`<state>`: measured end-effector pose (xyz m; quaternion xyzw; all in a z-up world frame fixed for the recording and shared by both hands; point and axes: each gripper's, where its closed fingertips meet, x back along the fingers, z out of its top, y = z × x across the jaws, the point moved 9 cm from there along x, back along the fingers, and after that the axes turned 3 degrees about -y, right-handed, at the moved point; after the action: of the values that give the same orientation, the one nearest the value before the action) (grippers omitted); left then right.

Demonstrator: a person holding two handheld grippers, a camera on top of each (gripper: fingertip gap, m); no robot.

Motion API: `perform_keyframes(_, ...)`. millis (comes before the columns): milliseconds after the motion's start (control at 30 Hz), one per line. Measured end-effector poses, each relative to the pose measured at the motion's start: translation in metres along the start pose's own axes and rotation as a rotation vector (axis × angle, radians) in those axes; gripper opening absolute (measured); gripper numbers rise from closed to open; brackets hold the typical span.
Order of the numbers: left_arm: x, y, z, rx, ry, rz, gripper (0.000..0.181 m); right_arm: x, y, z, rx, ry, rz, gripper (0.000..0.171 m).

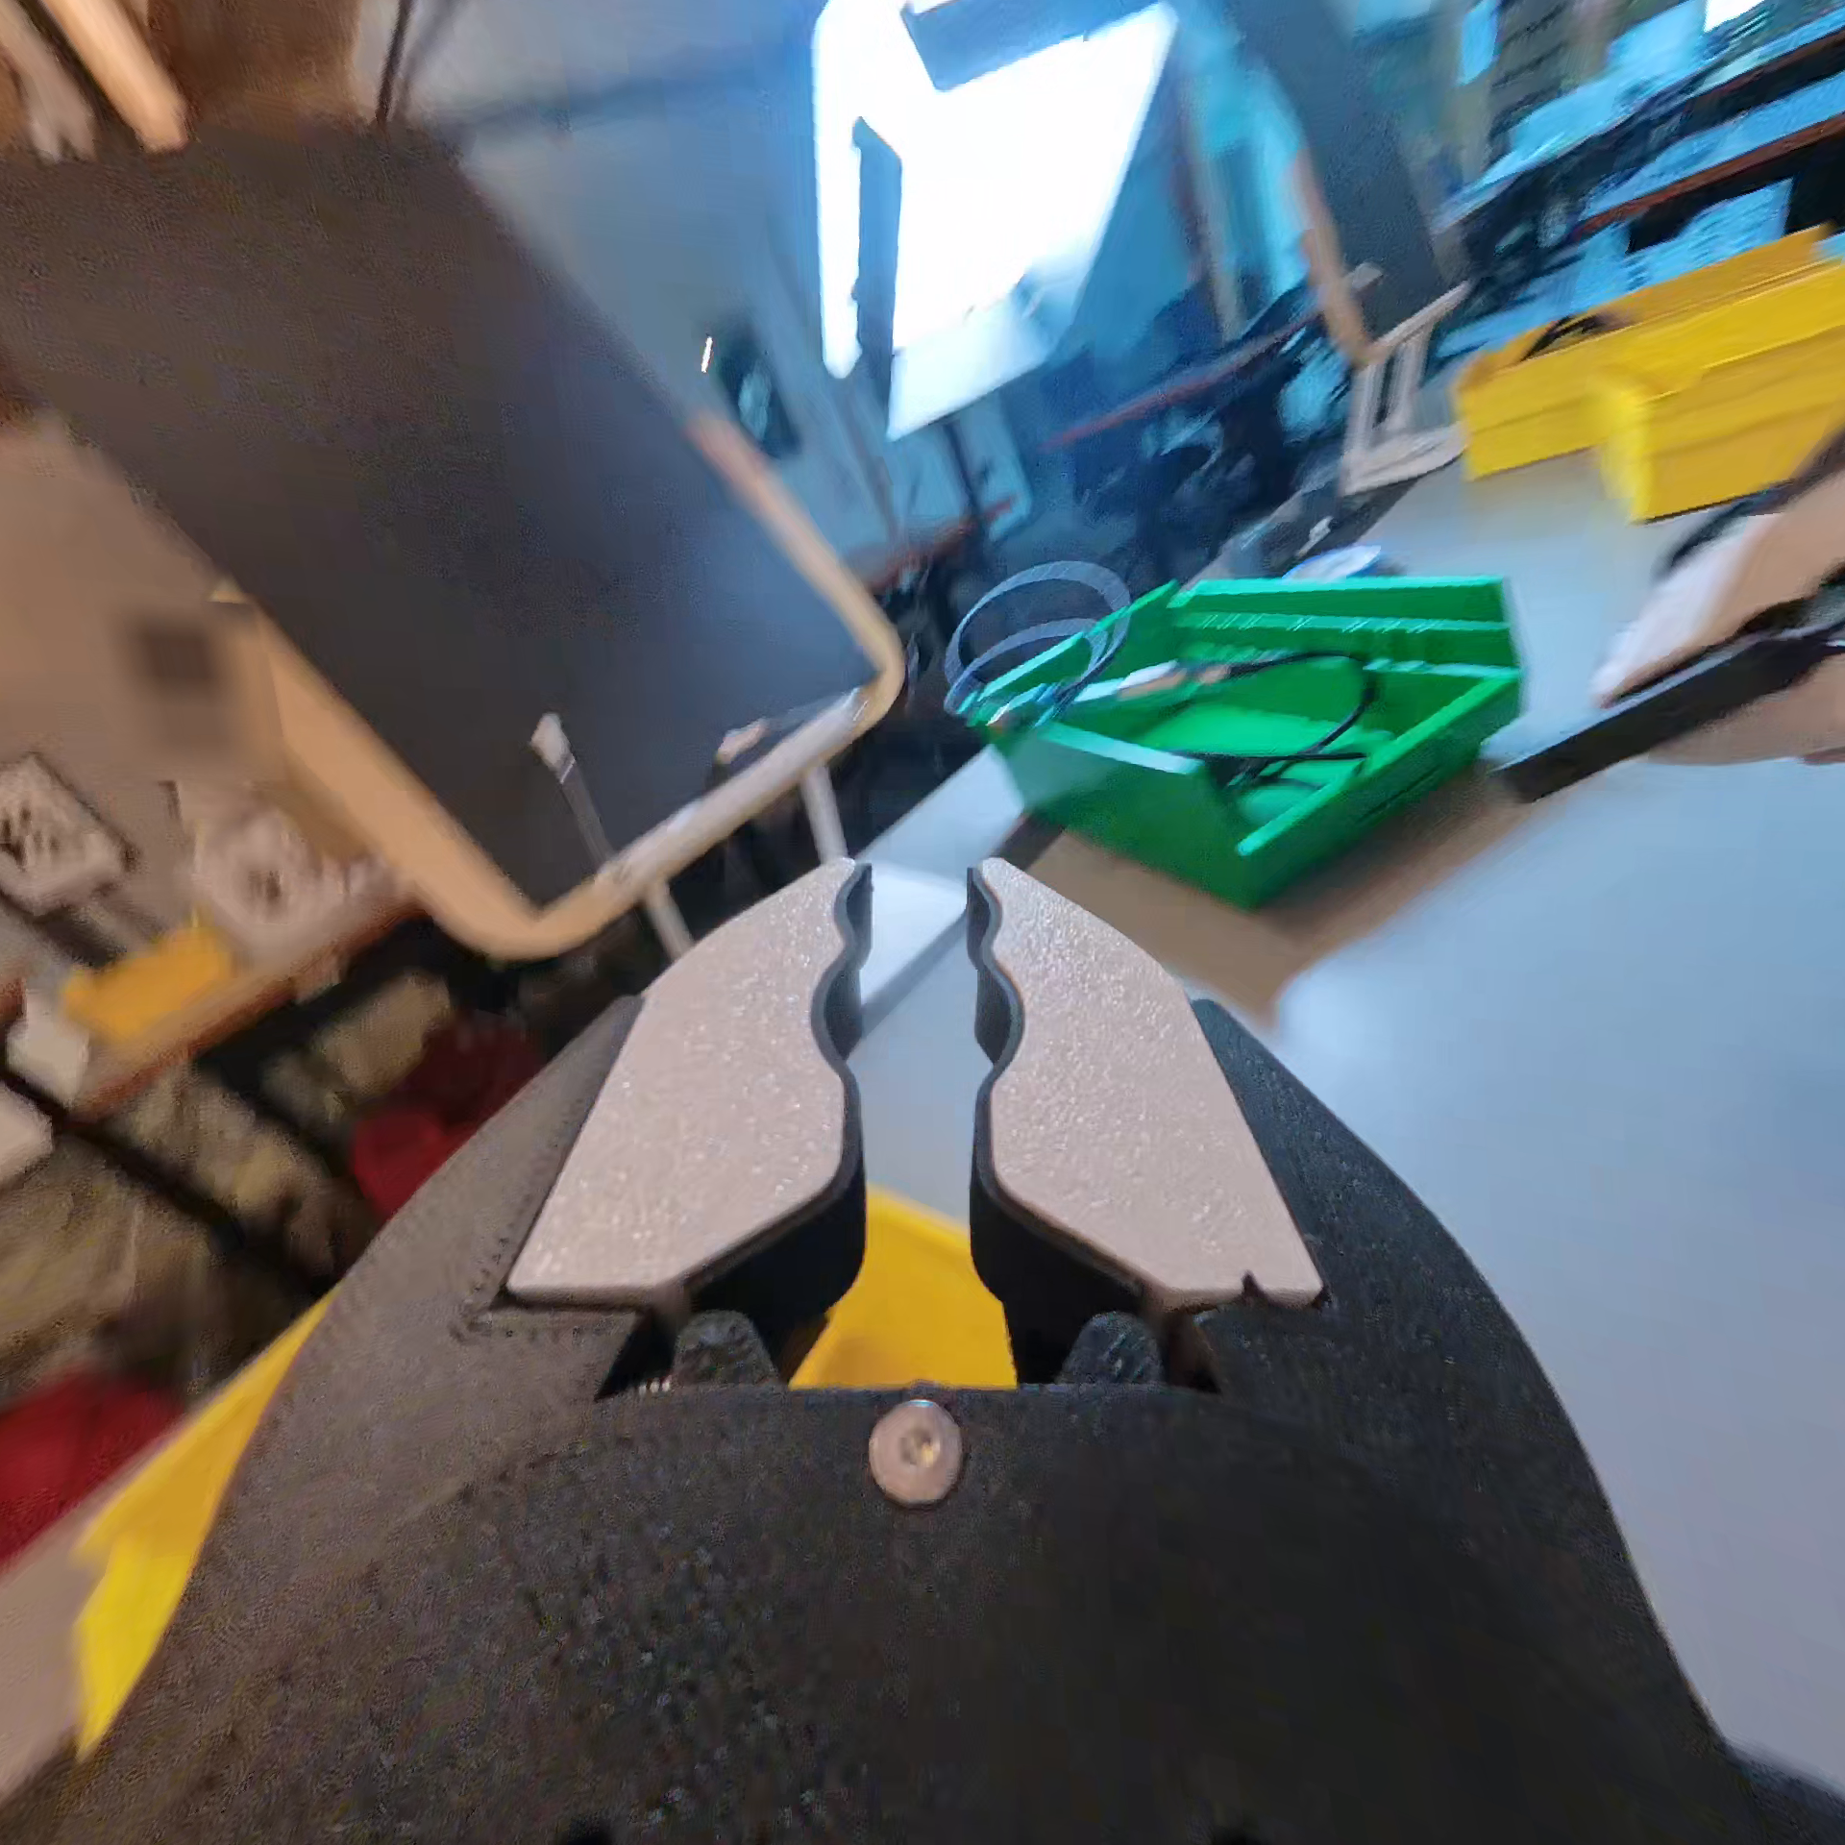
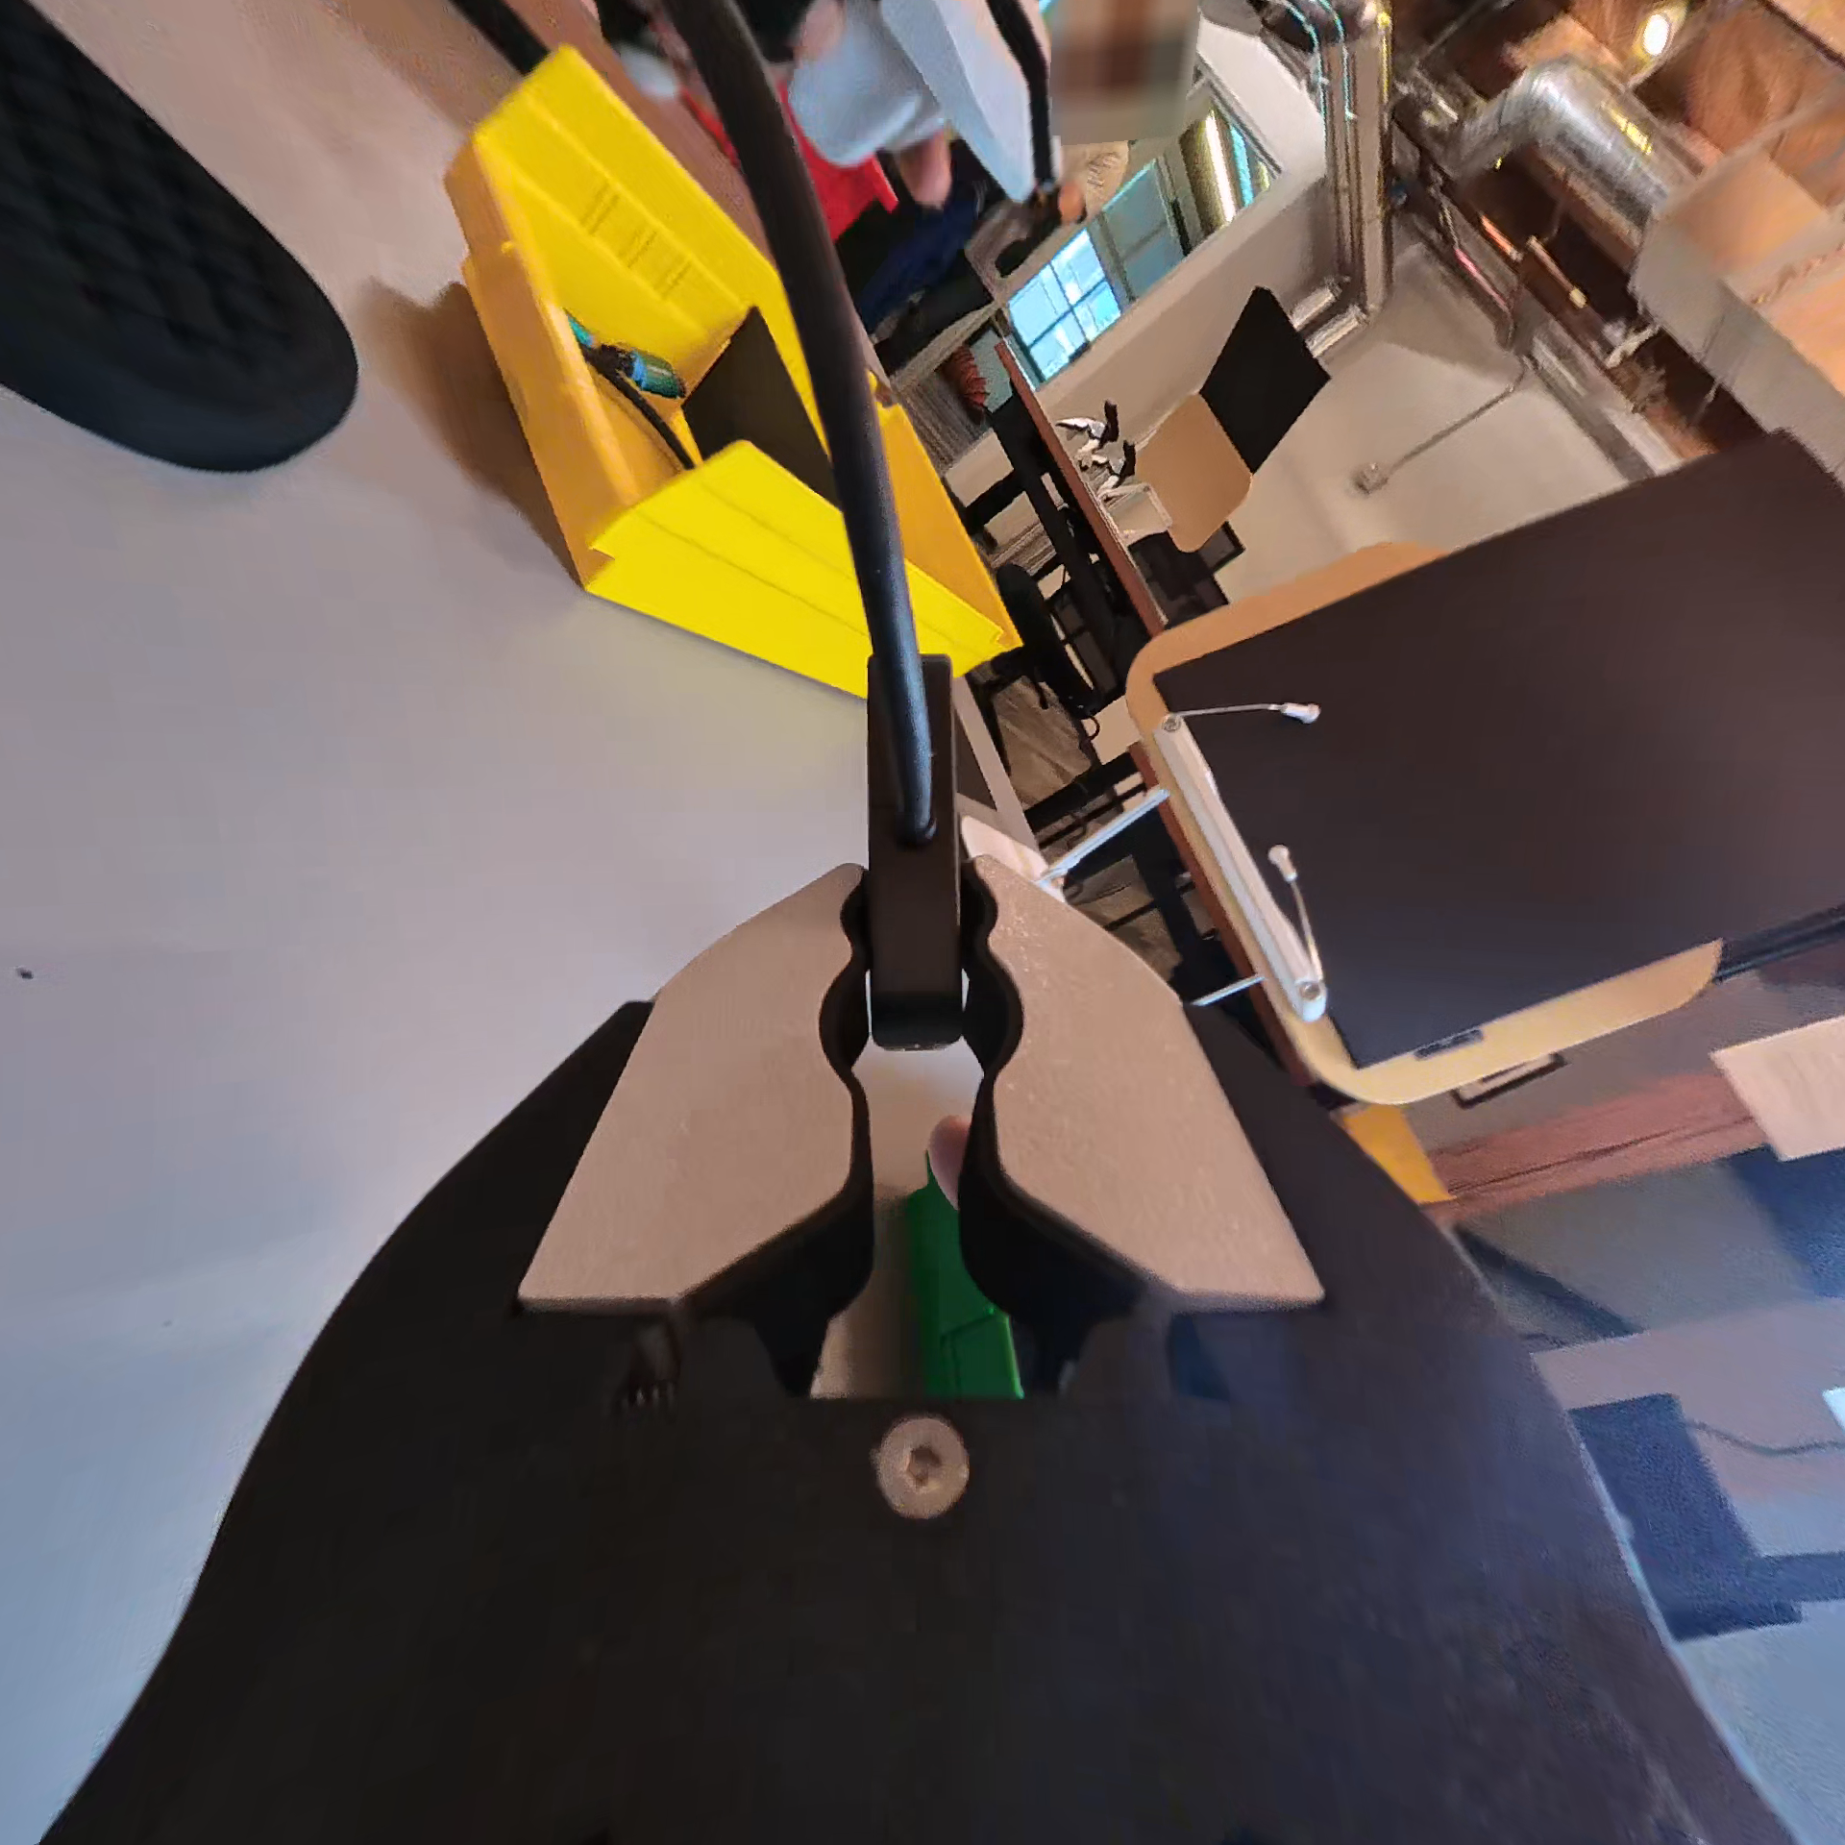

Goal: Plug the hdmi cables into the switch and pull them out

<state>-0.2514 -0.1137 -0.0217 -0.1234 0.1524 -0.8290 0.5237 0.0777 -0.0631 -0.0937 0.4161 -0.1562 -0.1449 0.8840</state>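
A black HDMI plug [image 2: 914, 938] with thick black cable is clamped in the right claw [image 2: 914, 983] at frame centre. The left claw [image 1: 917, 933] is held slightly parted, empty, with a green plastic bin [image 1: 1268, 719] seen right of centre on the grey worktop [image 1: 1547, 1098].

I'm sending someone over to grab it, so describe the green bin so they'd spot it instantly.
On the pale grey table, look toward its far edge, left of the yellow bins. The green bin sits there alone and open-topped, the only green one, with a black cable coiled inside.
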Motion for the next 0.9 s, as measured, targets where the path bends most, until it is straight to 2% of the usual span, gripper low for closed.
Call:
perform_keyframes(67, 0.008, -0.038, -0.014, 0.132, -0.192, 0.011, 0.017, -0.003, 0.002, -0.005, -0.047, -0.004, 0.019, 0.014)
perform_keyframes(167, 0.000, -0.063, -0.060, 0.284, -0.526, -0.064, 0.023, -0.007, 0.000, -0.007, -0.058, -0.023, 0.031, 0.014)
perform_keyframes(233, -0.013, -0.060, -0.097, 0.371, -0.729, -0.122, 0.027, -0.009, -0.002, -0.007, -0.054, -0.036, 0.033, 0.014)
perform_keyframes(300, -0.027, -0.052, -0.125, 0.435, -0.845, -0.134, 0.032, -0.009, -0.002, -0.008, -0.062, -0.053, 0.031, 0.014)
perform_keyframes(433, -0.045, -0.028, -0.154, 0.424, -1.106, -0.187, 0.040, -0.007, 0.001, -0.014, -0.110, -0.076, 0.024, 0.014)
perform_keyframes(500, -0.049, -0.022, -0.160, 0.359, -1.191, -0.174, 0.035, -0.005, 0.004, -0.016, -0.129, -0.084, 0.014, 0.014)
perform_keyframes(600, -0.051, -0.019, -0.156, 0.312, -1.227, -0.184, 0.011, -0.004, 0.007, -0.017, -0.147, -0.084, 0.008, 0.014)
perform_keyframes(800, -0.047, -0.017, -0.148, 0.204, -1.257, -0.224, 0.009, 0.002, 0.011, -0.015, -0.137, -0.083, -0.017, 0.014)
perform_keyframes(900, -0.032, -0.027, -0.111, 0.182, -1.170, -0.209, 0.007, 0.009, 0.016, -0.017, -0.161, -0.069, -0.040, 0.014)
